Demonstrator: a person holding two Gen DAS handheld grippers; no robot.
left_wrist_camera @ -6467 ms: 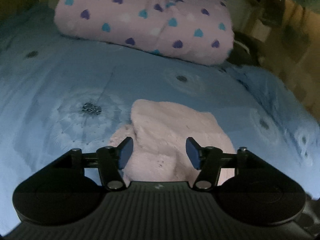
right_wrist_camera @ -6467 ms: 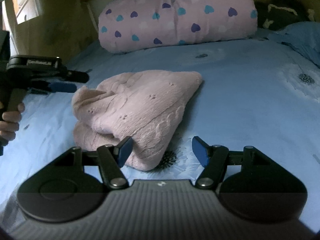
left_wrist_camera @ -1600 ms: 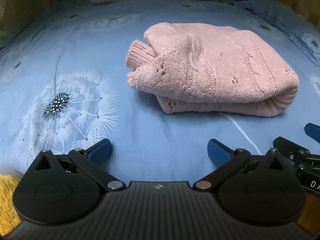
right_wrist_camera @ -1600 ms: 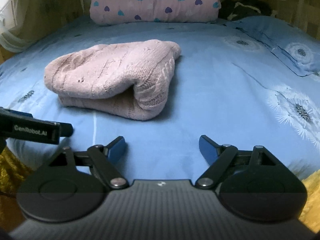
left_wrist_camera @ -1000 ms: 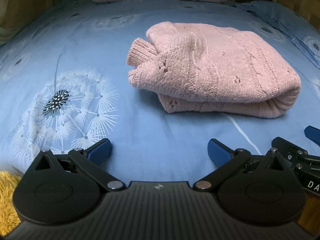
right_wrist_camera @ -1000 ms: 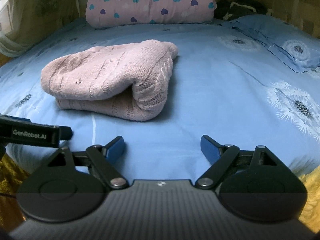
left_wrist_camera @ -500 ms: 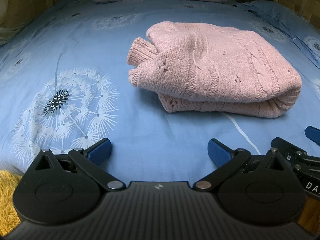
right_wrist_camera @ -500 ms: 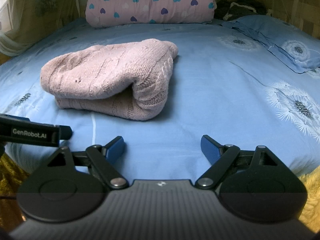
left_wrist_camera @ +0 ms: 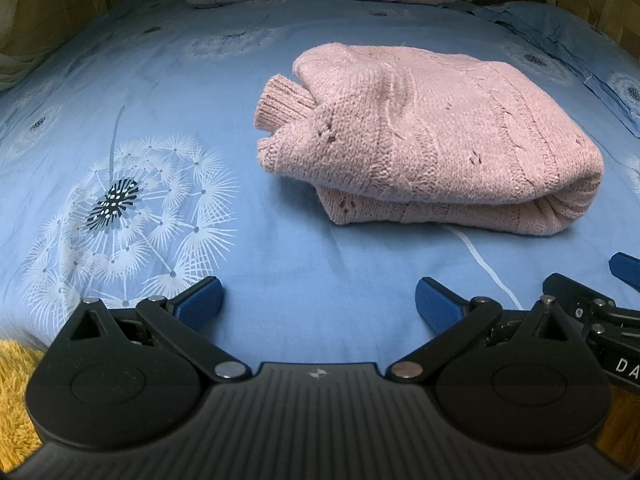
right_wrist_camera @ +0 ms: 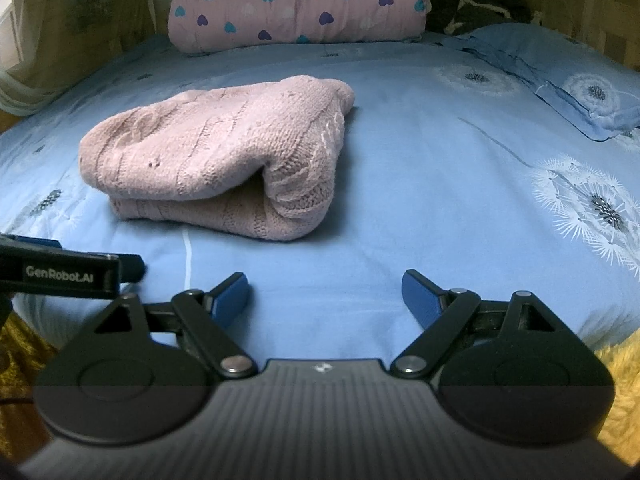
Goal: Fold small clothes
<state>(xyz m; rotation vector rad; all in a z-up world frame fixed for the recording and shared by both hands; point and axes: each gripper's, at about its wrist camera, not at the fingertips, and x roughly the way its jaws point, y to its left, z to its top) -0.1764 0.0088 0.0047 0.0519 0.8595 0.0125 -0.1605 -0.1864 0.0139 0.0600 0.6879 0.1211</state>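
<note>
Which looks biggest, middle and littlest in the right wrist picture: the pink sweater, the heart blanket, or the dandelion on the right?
1. The pink sweater looks biggest.
2. The heart blanket is close behind. It lies farther from the camera, so it may really be bigger.
3. The dandelion looks littlest.

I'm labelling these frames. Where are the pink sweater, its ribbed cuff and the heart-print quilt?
pink sweater (right_wrist_camera: 224,152): right wrist view, top folded layer.
ribbed cuff (left_wrist_camera: 282,104): left wrist view, cuff's ribbing.
heart-print quilt (right_wrist_camera: 296,4): right wrist view, front face.
</note>
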